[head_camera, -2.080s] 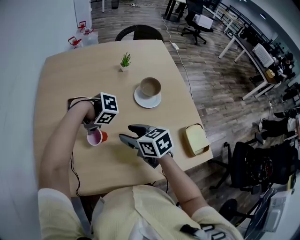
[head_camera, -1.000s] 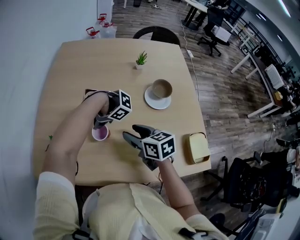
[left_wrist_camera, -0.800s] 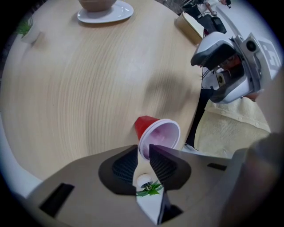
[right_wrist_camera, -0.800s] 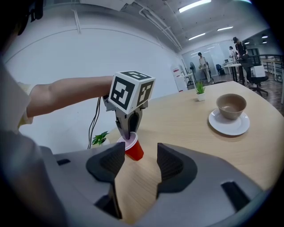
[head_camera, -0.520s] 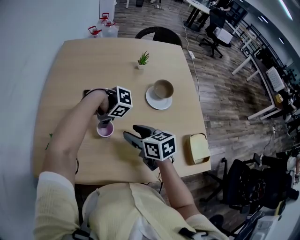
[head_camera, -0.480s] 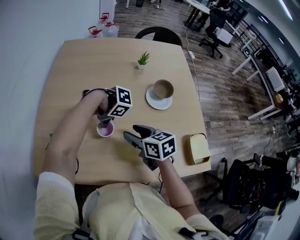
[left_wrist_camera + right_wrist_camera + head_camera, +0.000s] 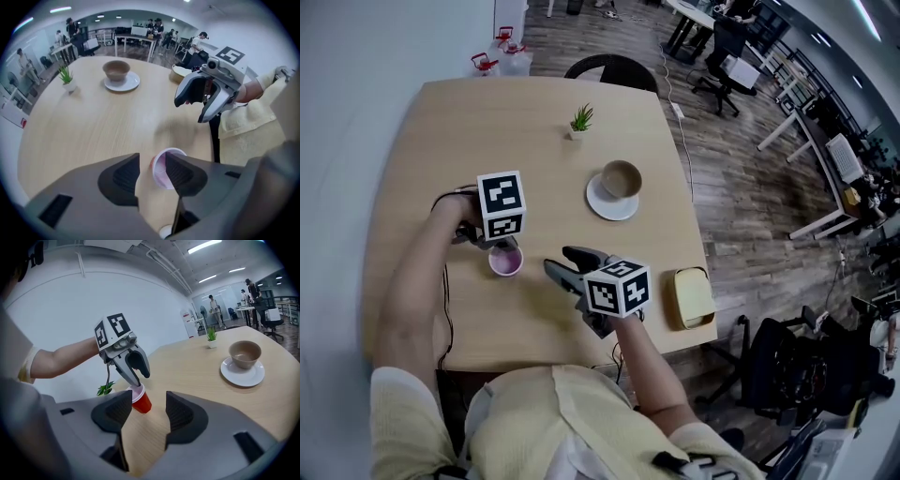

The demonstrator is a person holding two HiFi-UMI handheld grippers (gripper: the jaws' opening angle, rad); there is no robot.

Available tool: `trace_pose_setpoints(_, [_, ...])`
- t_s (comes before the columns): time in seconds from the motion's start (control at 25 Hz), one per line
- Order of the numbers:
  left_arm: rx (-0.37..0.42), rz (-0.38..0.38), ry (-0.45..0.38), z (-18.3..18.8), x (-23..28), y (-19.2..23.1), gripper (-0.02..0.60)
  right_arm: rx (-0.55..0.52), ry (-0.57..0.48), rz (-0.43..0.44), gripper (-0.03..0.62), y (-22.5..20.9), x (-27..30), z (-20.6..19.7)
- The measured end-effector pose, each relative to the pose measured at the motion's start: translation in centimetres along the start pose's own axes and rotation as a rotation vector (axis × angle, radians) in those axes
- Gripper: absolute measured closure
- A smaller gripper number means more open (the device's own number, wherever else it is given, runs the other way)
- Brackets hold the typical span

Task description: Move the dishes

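My left tongs (image 7: 490, 246) point steeply down over red cup (image 7: 505, 263). Jaws just been opening, now wide. Cup rim shows between them in left gripper view, pads off it (one tip maybe grazing rim, hard to tell). Cup stands on desk (image 7: 534, 122) toward left edge, nearer front than back. My right tongs (image 7: 564, 269) gape empty, just beside cup toward desk middle. Brown bowl (image 7: 621, 178) sits on white saucer (image 7: 607, 207) toward right edge.
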State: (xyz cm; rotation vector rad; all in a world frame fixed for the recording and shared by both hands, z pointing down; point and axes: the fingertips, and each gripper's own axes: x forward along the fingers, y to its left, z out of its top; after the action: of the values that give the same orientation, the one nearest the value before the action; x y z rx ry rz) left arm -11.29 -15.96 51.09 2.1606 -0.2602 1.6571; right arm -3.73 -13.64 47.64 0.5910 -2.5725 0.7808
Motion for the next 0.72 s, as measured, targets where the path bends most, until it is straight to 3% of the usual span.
trace_pose_setpoints(0.2, [-0.009,0.1,-0.159,0.5,-1.3,-0.2,0.422,0.0,-0.005,0.002,0.356,-0.1,-0.4,0.2])
trace_pose_setpoints(0.44, [-0.047,0.24,-0.368,1.9,-2.9,-1.0,0.483,-0.002,-0.033,-0.038,0.356,-1.2,-1.0,1.5])
trace_pose_setpoints(0.56, [-0.072,0.378,-0.499,2.8,-3.4,-0.5,0.486,-0.03,-0.052,-0.083,0.356,-2.7,-1.4,2.2])
trace_pose_setpoints(0.72, [-0.188,0.61,-0.744,3.1,-6.0,1.2,0.486,-0.08,-0.095,-0.17,0.374,-5.5,-2.5,3.5])
